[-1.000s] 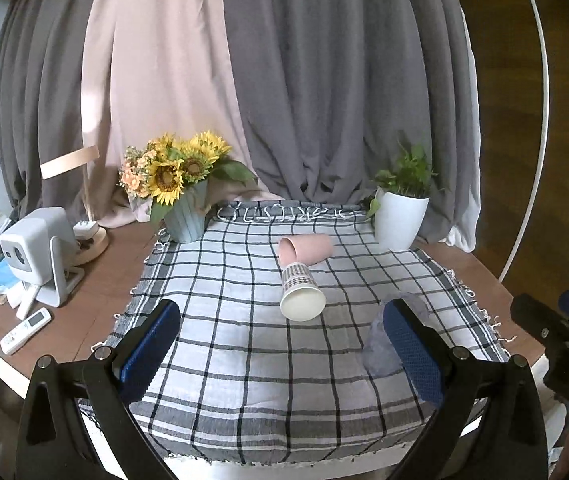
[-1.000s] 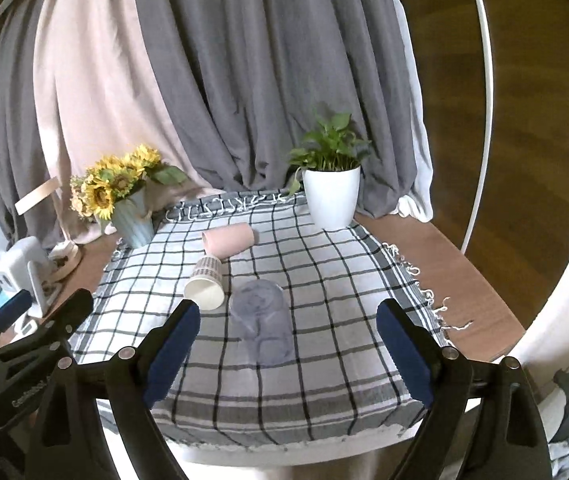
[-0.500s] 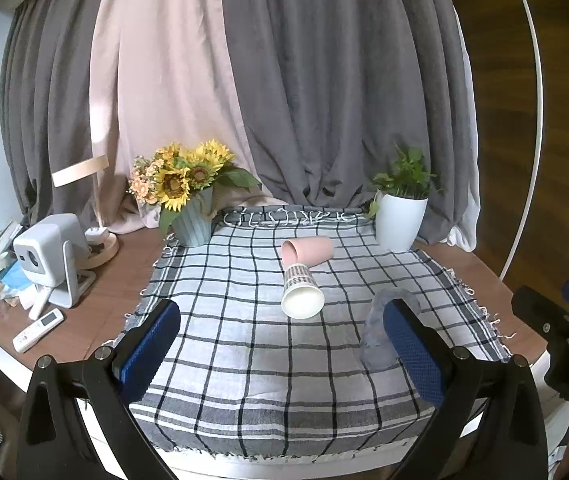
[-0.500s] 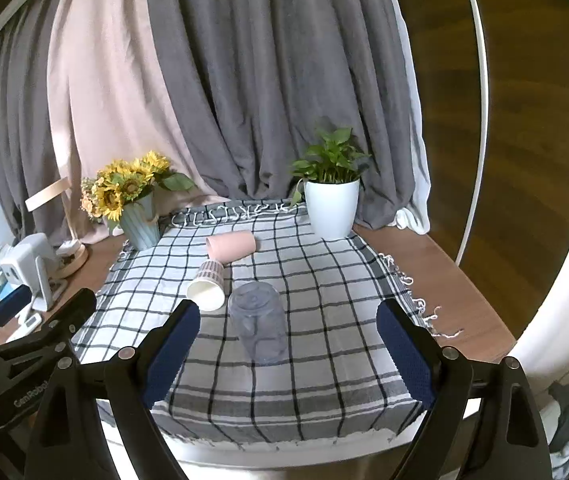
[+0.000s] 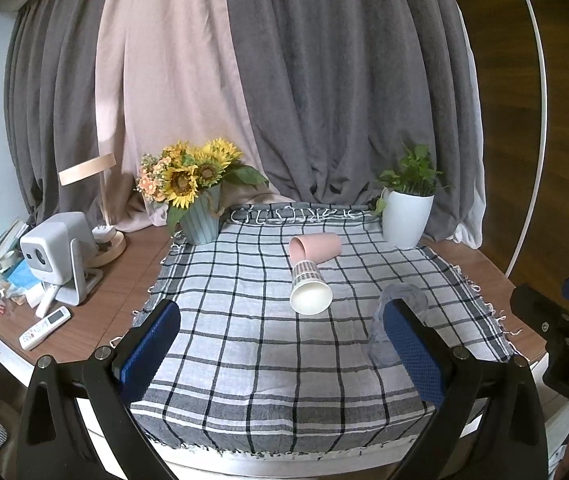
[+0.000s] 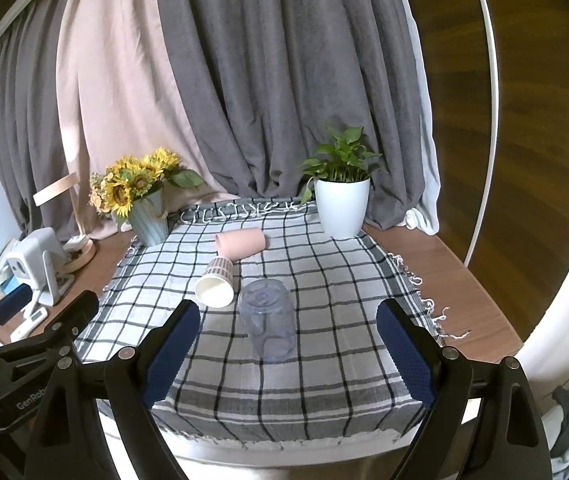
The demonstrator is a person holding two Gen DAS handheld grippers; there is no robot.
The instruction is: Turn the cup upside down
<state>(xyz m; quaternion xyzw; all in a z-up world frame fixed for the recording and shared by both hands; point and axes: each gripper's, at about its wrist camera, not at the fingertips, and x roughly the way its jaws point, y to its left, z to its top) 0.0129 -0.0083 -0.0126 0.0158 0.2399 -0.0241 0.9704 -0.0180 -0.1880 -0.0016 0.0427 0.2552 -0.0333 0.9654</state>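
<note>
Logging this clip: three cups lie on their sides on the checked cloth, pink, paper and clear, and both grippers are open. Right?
Not quite. The clear cup stands upside down, base up, as the right wrist view shows. The pink cup and paper cup do lie sideways on the cloth, and both the left gripper and right gripper are open.

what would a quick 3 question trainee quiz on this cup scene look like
1. True or false: the pink cup stands upright on the checked cloth.
2. Which cup lies nearest the right tool? A) pink cup B) paper cup C) clear cup
3. Fill in: the left tool is ____ and holds nothing.

Key: 1 false, it lies on its side. 2 C. 3 open.
</note>
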